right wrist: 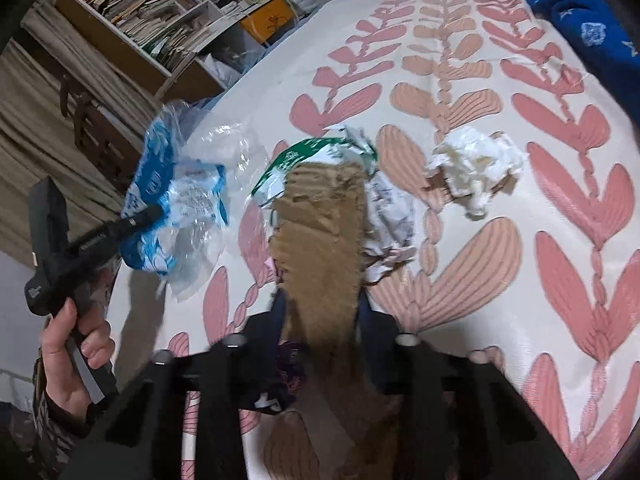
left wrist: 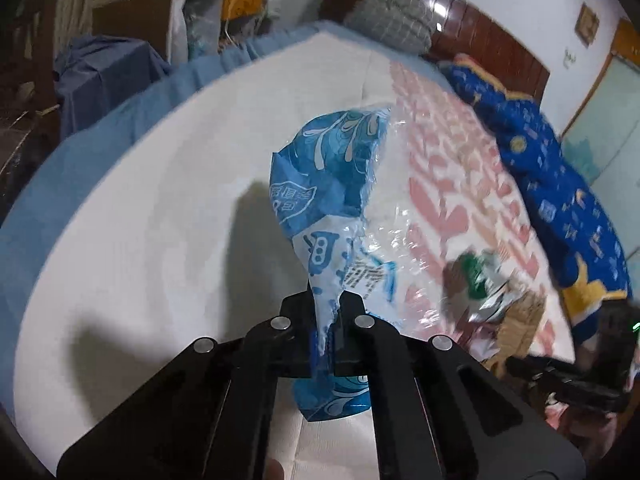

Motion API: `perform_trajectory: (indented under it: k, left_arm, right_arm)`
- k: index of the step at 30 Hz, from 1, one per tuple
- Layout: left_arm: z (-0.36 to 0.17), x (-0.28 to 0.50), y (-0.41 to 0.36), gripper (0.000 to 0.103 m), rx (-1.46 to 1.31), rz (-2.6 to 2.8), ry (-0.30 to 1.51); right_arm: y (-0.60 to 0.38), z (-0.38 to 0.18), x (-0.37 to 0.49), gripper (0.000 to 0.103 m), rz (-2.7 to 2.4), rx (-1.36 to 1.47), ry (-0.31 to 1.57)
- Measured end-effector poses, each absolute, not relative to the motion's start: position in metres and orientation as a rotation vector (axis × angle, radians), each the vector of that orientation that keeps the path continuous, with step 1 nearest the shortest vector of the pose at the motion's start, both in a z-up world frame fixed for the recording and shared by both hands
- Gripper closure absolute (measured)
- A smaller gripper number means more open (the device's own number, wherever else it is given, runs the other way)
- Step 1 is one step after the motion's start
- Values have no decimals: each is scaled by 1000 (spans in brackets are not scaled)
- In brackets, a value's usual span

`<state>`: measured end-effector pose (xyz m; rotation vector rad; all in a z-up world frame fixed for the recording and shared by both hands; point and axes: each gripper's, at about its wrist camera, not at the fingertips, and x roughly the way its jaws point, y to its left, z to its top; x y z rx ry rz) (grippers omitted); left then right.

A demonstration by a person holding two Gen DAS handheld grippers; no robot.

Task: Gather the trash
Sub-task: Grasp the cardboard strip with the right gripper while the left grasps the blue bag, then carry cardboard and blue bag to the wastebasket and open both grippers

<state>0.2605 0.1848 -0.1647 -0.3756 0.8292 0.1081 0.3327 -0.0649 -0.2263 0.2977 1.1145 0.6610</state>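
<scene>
My left gripper is pinched tight on the crinkly blue-and-clear plastic bag, lifted above the bed; a thin hold could slip. My right gripper clamps the torn brown cardboard strip, which may tear. The crumpled white tissue lies uncollected.

Left tool clamped on a blue-and-clear plastic wrapper, fingers pressed together, raised above the bed. Left hand wrapped round the black handle, thumb uppermost, patterned sleeve at the wrist. Right tool closed on a torn strip of brown cardboard, pointing forward over the bed.
</scene>
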Motion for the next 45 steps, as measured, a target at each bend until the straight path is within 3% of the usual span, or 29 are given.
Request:
perform_trajectory:
  k: [2, 7, 17, 24, 36, 45]
  left_arm:
    - [-157, 255, 188, 100, -397, 101, 796]
    - [-152, 249, 186, 100, -406, 99, 776]
    - [-124, 212, 174, 100, -420, 58, 676]
    - [-88, 174, 145, 100, -388, 8, 625]
    - [-31, 62, -12, 100, -315, -282, 710]
    - [-39, 27, -169, 100, -168, -585, 878]
  right_arm:
    - [-64, -228, 333, 85, 674, 310, 1122]
    - [-65, -220, 331, 95, 720, 341, 1112]
    - [-80, -183, 314, 97, 733, 338, 1067]
    - [-126, -127, 273, 97, 686, 341, 983]
    - [-293, -30, 86, 97, 549, 288, 861]
    - [-428, -78, -54, 97, 340, 460, 910]
